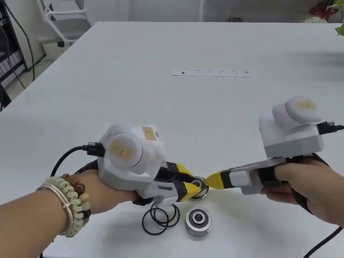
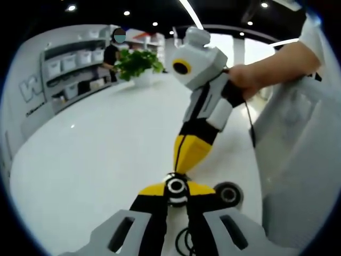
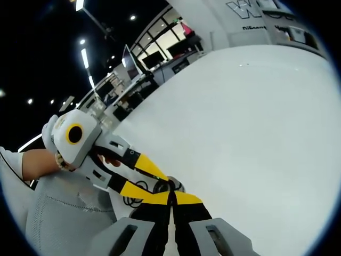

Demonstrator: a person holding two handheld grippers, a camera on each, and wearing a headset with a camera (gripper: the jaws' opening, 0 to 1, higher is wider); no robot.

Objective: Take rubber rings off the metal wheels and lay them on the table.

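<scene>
L tool [image 1: 190,186] is pinching a metal wheel [image 1: 201,189] between its yellow tips, holding it just above the white surface [image 1: 161,107] at approx centre-bottom of the head view. In the left gripper view the L tool [image 2: 178,191] is showing one tip on each side of the wheel [image 2: 177,186], both touching it. R tool [image 1: 211,180] is coming in from 3 o'clock, its tips meeting the held wheel's rim. From the right gripper view the R tool [image 3: 171,198] is showing its jaws pressed together w/ barely a slit between; can't tell whether anything is caught in them. The wheel [image 3: 173,185] is sitting right at their ends.

A second wheel [image 1: 198,221] is lying flat on the surface at 6 o'clock from the held one, apart from both tools. Black rubber rings [image 1: 160,217], a few overlapping loops, are lying flat at 9 o'clock from that second wheel, just beside it and under the L tool. A white power strip [image 1: 215,72] is lying well away at 12 o'clock.
</scene>
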